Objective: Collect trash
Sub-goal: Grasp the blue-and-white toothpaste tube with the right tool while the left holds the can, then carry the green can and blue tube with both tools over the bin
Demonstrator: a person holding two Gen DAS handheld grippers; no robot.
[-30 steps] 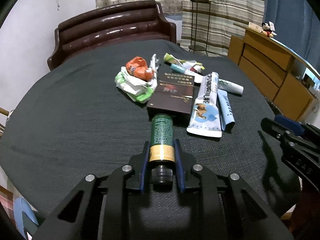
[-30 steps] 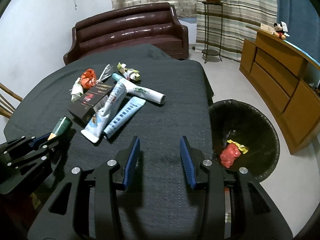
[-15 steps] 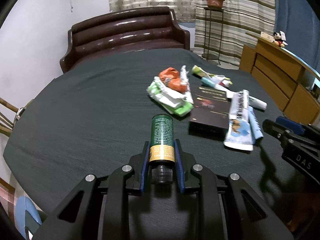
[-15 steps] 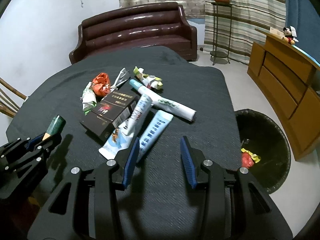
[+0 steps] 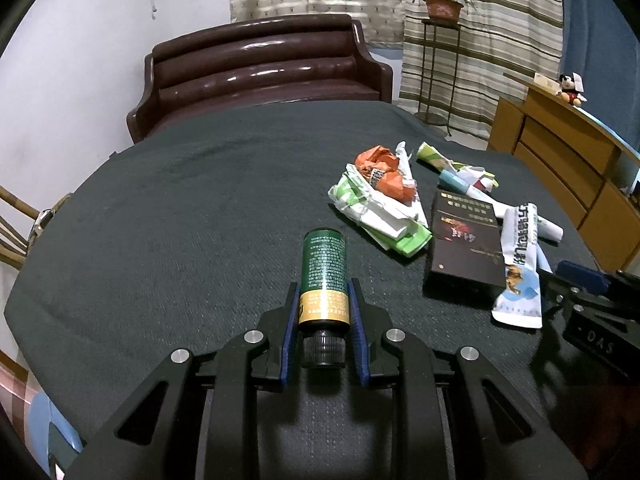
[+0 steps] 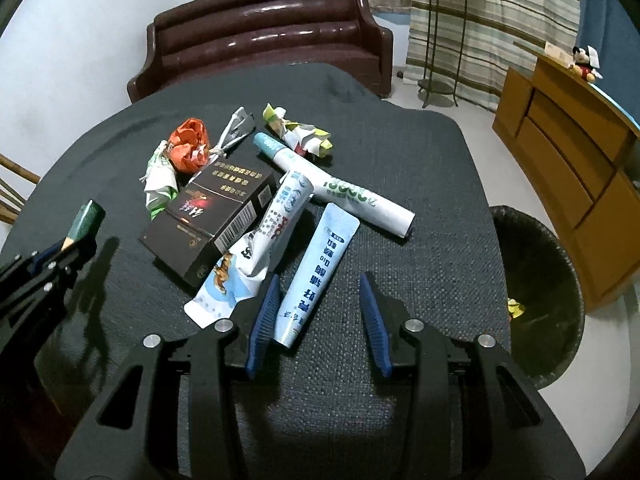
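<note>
while left jaws clamp the green bottle [image 5: 324,264], right jaws gape empty.

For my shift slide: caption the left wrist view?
Left gripper clamps small green bottle above dark cloth-covered table.

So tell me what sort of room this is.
Most likely a home living room: a brown leather sofa stands behind the cloth-covered table, striped curtains hang by a potted plant on a stand, and a wooden sideboard lines the wall.
</note>
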